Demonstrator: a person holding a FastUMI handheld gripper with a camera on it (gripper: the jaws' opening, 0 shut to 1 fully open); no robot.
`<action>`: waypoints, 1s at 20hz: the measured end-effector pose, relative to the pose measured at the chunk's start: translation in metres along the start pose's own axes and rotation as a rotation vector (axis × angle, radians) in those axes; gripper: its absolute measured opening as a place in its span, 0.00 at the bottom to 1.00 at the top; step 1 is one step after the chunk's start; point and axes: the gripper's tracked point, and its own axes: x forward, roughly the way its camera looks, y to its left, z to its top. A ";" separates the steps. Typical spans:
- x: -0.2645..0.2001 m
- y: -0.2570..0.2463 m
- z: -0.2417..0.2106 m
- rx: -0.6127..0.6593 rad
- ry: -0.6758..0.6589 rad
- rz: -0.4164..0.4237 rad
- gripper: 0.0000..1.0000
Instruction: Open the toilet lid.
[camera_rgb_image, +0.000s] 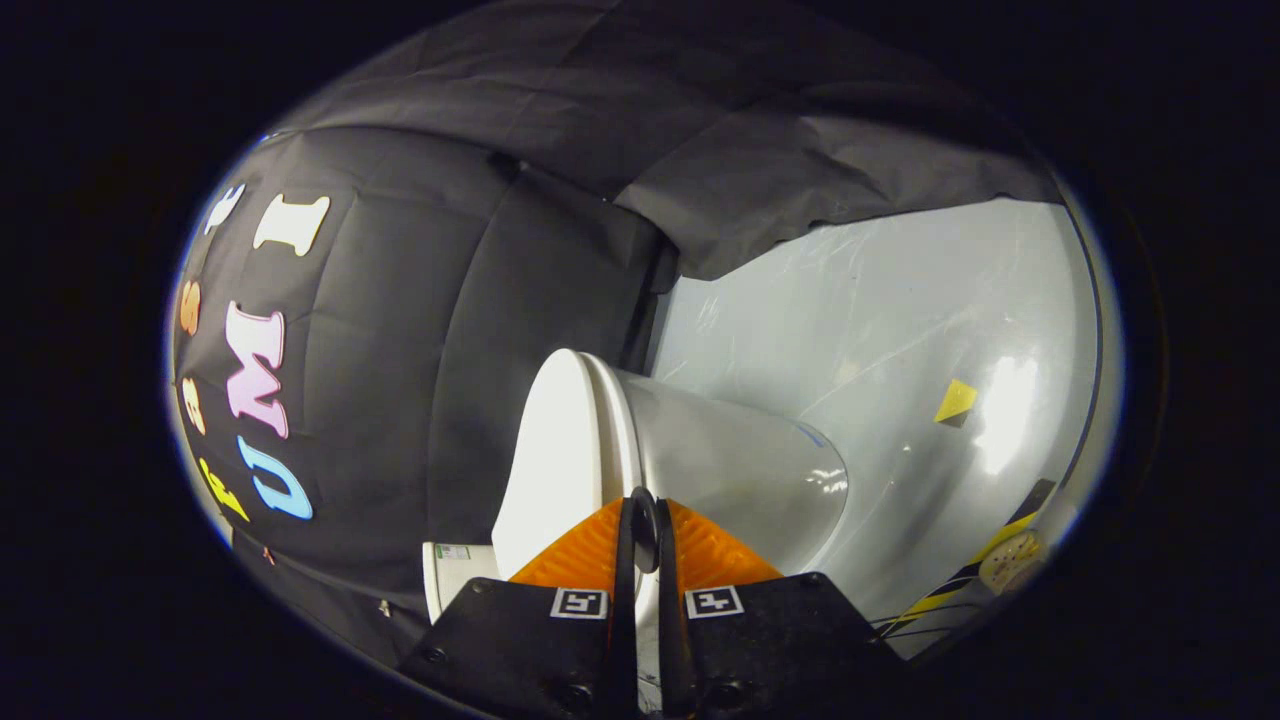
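— How do the fingers stand?
— The gripper (644, 520) is nearly closed, fingers pinching the rim of the toilet lid (548, 450).
— And the lid?
— Closed over the toilet bowl (730, 465), on the pale floor (900, 330).

I am seeing black cloth (500, 300) hanging as the booth's wall. Beside that cloth, a glossy pale floor (900, 330) is catching glare, with a yellow marker (956, 400) and yellow-black striped tape (1000, 540) lying farther from it.
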 end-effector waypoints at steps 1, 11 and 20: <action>-0.005 0.003 0.000 -0.010 -0.001 0.000 0.12; -0.056 0.073 0.002 -0.287 -0.073 -0.031 0.09; -0.110 0.179 -0.012 -0.551 -0.187 -0.002 0.09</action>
